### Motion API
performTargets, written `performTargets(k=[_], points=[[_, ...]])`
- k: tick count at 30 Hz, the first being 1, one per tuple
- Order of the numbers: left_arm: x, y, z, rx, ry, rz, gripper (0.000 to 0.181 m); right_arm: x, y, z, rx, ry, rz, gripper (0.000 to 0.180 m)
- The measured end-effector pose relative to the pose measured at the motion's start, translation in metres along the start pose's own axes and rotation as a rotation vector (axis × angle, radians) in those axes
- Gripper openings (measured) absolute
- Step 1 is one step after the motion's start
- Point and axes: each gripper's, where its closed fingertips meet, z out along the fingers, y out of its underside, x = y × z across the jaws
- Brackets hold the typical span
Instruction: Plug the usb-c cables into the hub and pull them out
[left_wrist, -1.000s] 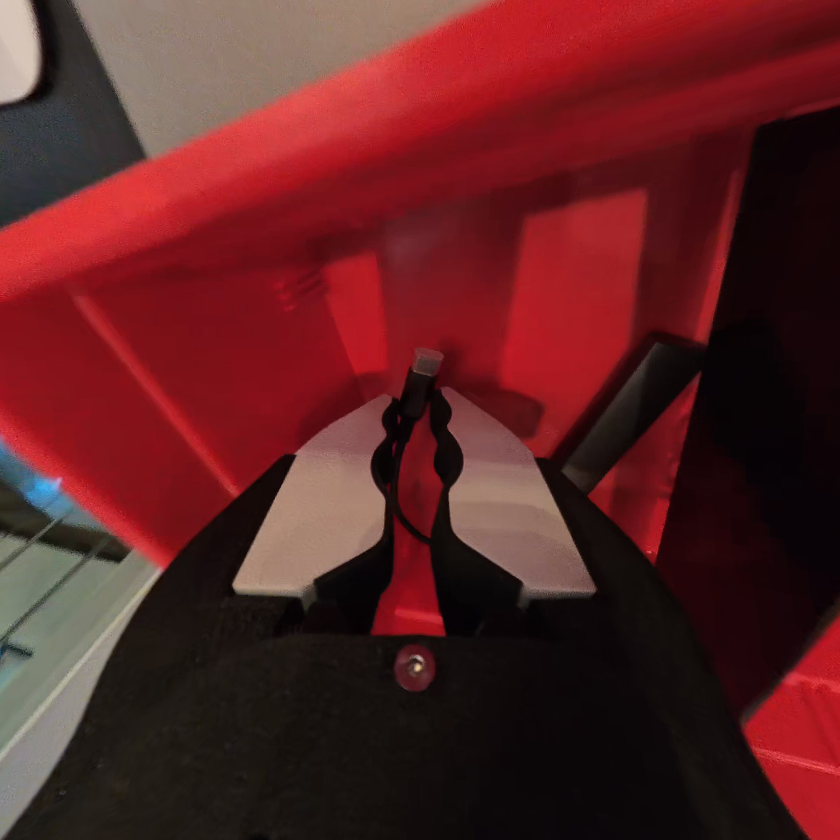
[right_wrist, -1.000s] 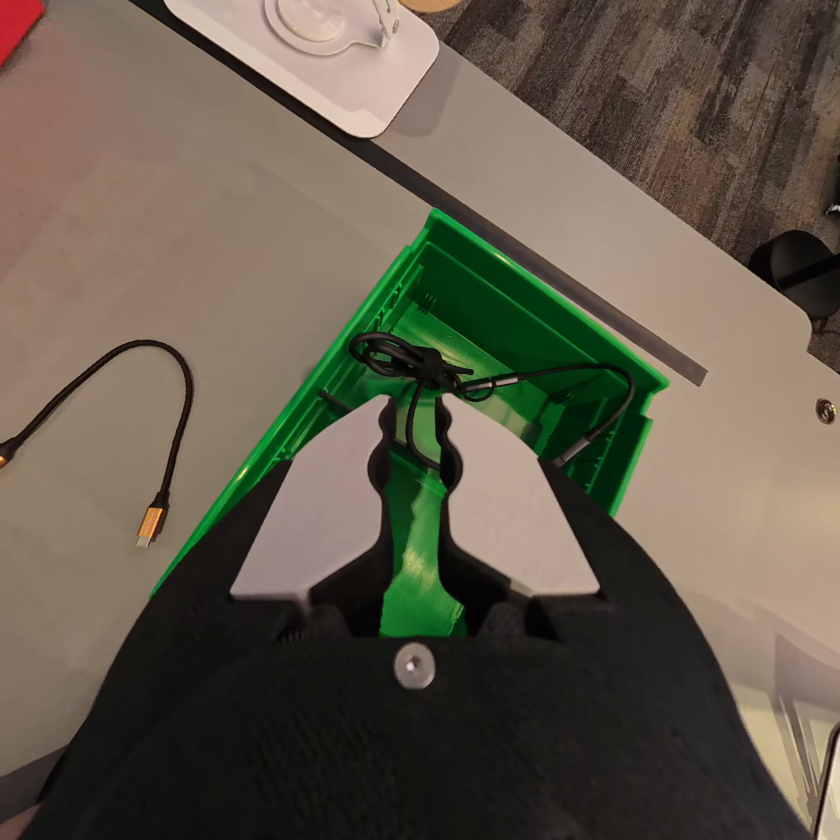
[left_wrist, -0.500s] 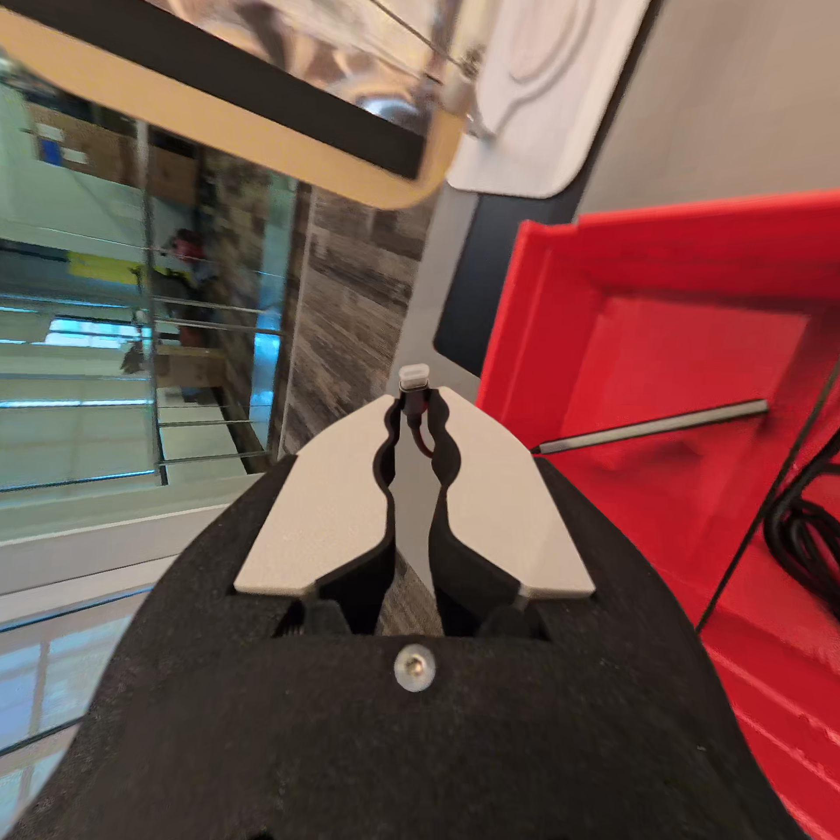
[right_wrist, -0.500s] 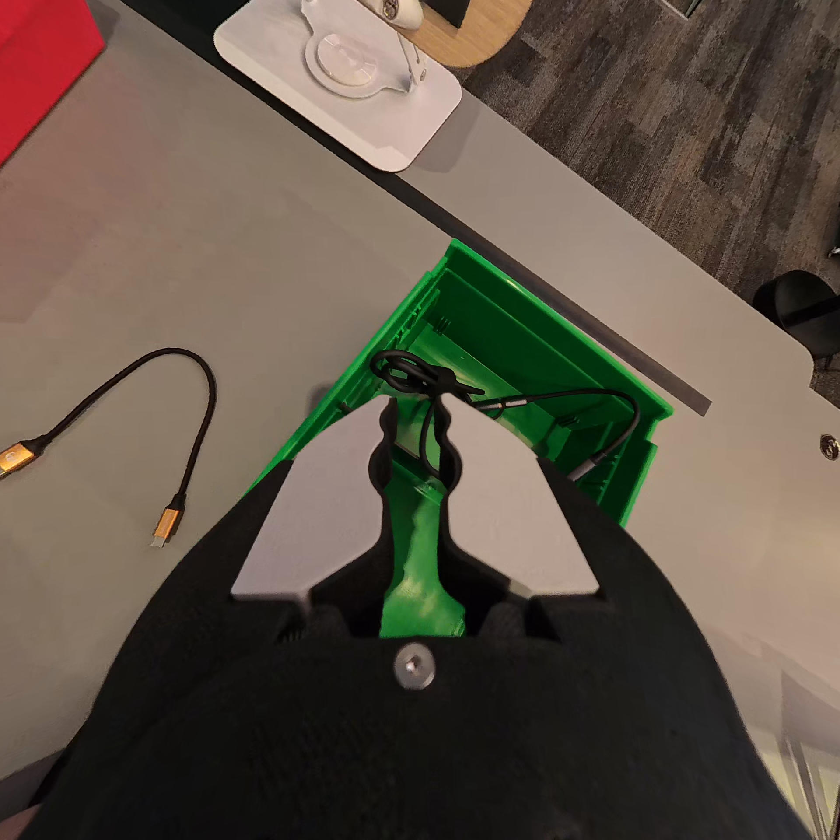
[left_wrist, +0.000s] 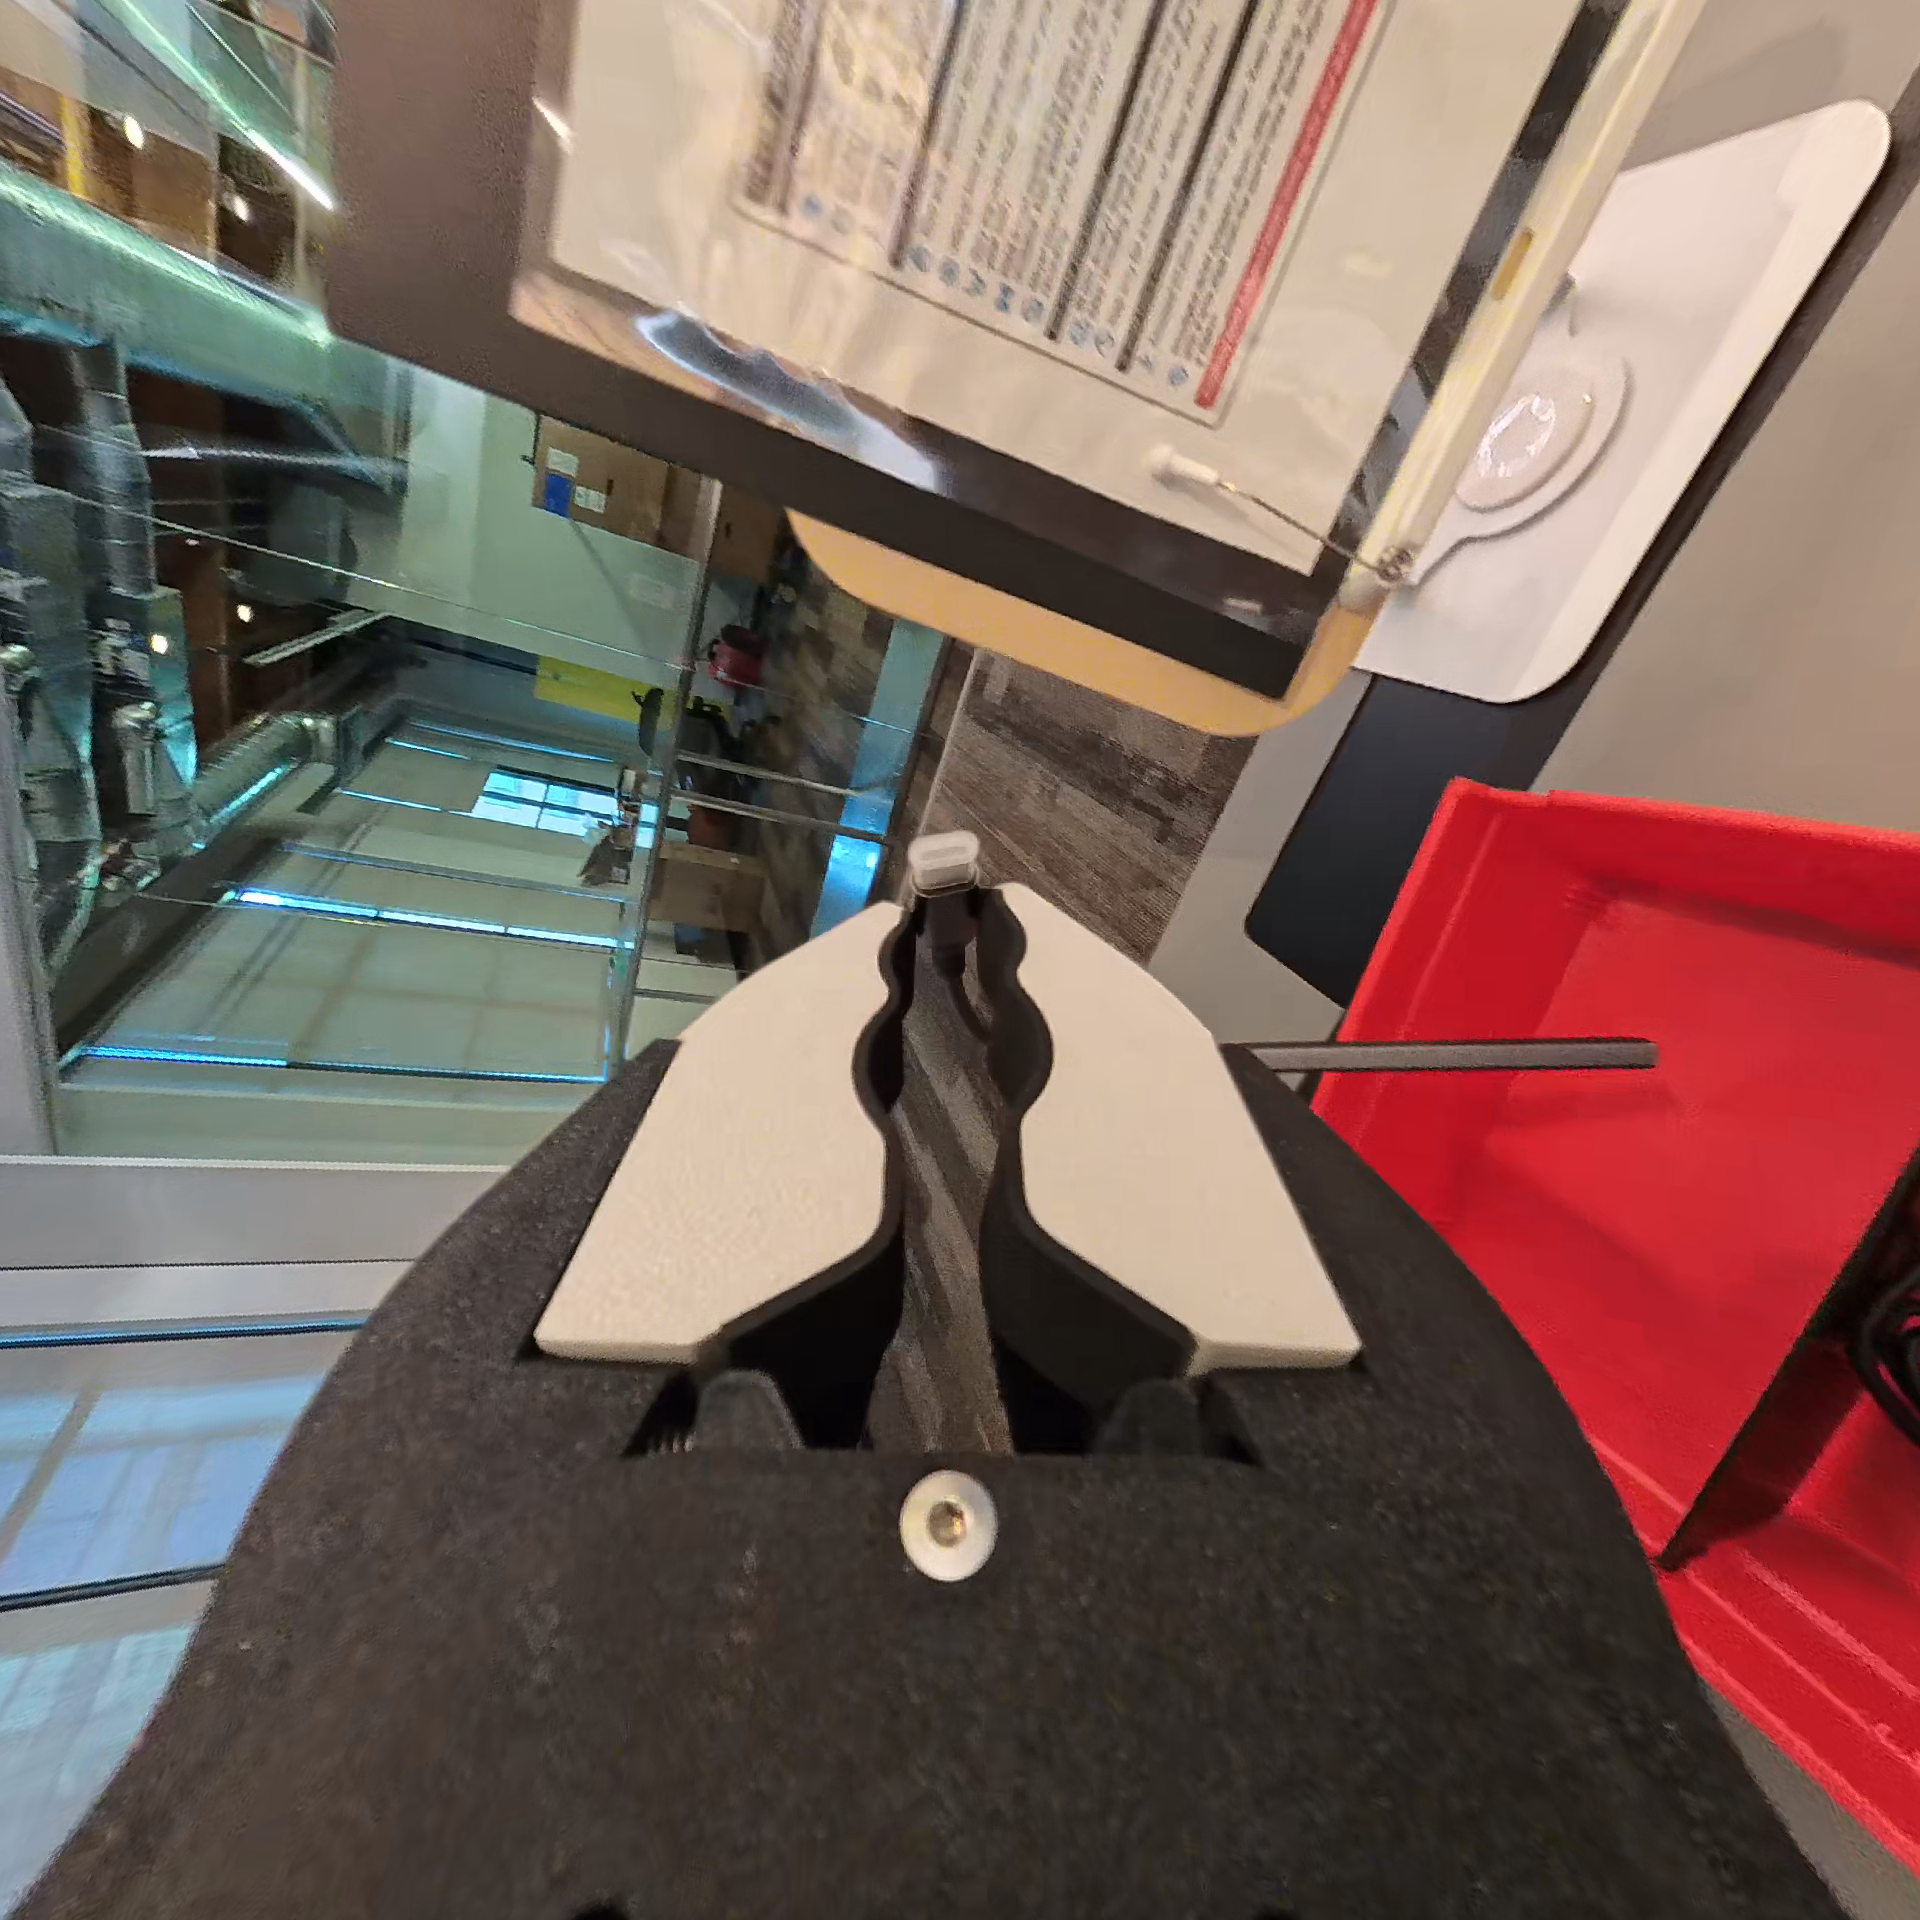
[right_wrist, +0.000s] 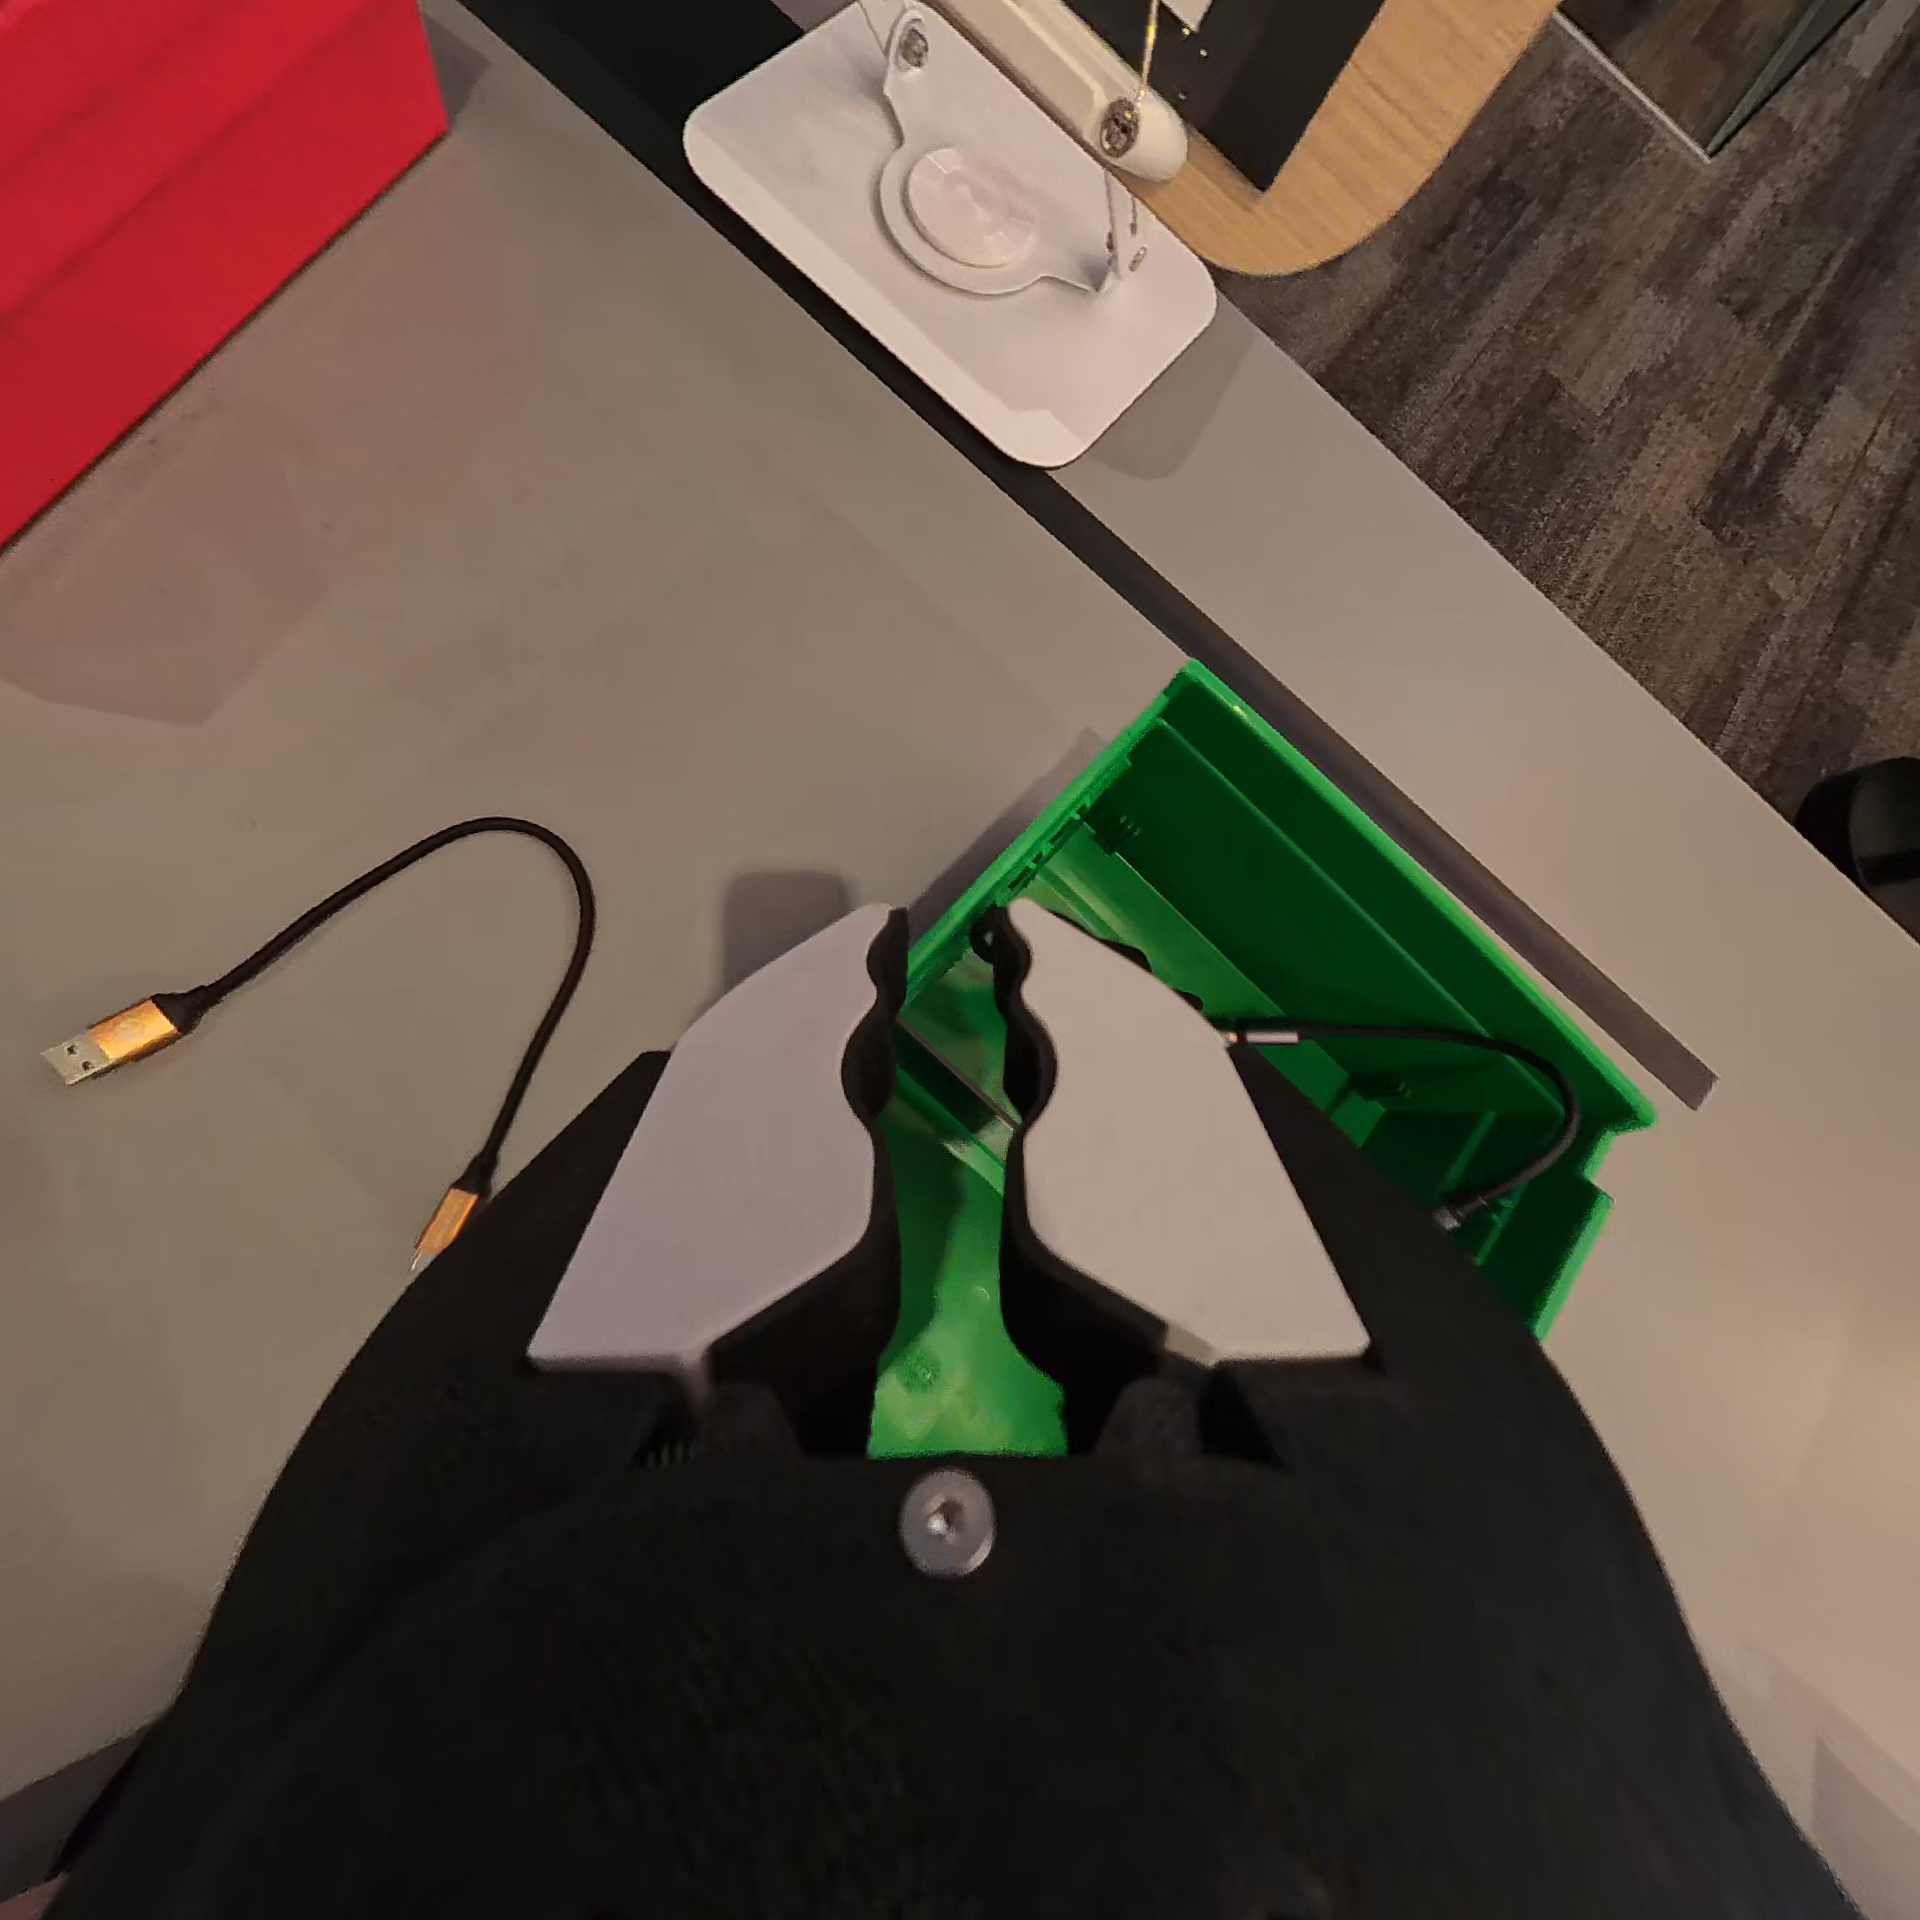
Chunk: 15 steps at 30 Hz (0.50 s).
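- Plug of a thin black usb-c cable (left_wrist: 943, 883), silver-tipped, sits pinched at the tips of the left hand-held gripper (left_wrist: 948, 906), its metal end poking out past the grey fingers (left_wrist: 769, 1132).
- This left hand-held gripper is raised beside the open red plastic bin (left_wrist: 1662, 1039), to that bin's left, with carpeted floor behind the plug.
- A slim dark grey bar (left_wrist: 1455, 1057) lies inside the red plastic bin, reaching in from its left wall.
- The right hand-held gripper (right_wrist: 951, 925) hangs over the near left wall of the rectangular green plastic bin (right_wrist: 1351, 935); its jaws stand a narrow gap apart, and a bit of black cord (right_wrist: 989, 940) shows at the right fingertip, so I cannot tell whether it grips anything.
- Inside the green plastic bin a thin black cable with a silver plug (right_wrist: 1455, 1049) curves along the right side.
- Left of the green plastic bin, on the grey worktop (right_wrist: 623, 623), lies a short black braided cable with gold plugs (right_wrist: 499, 862).
- Beyond the green plastic bin stands a white flat stand base (right_wrist: 966, 270).
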Motion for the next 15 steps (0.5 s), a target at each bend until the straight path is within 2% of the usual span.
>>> performTargets(k=[1,5,8,11,15], points=[[-0.007,-0.006,-0.005,0.007,-0.011,0.002,0.011,-0.002,-0.002,0.001,0.005,-0.006,-0.002,0.017],[-0.033,-0.038,-0.032,0.054,-0.035,0.011,0.011,-0.012,-0.018,0.004,0.067,-0.032,-0.021,0.018],[-0.042,-0.070,-0.054,0.100,-0.038,0.021,0.011,-0.029,-0.050,0.005,0.206,-0.090,-0.022,0.020],[-0.039,-0.106,-0.076,0.136,-0.052,0.058,0.011,-0.063,-0.096,0.000,0.411,-0.197,0.024,0.031],[-0.017,-0.156,-0.099,0.186,-0.048,0.121,0.011,-0.118,-0.138,-0.001,0.562,-0.270,0.035,0.060]])
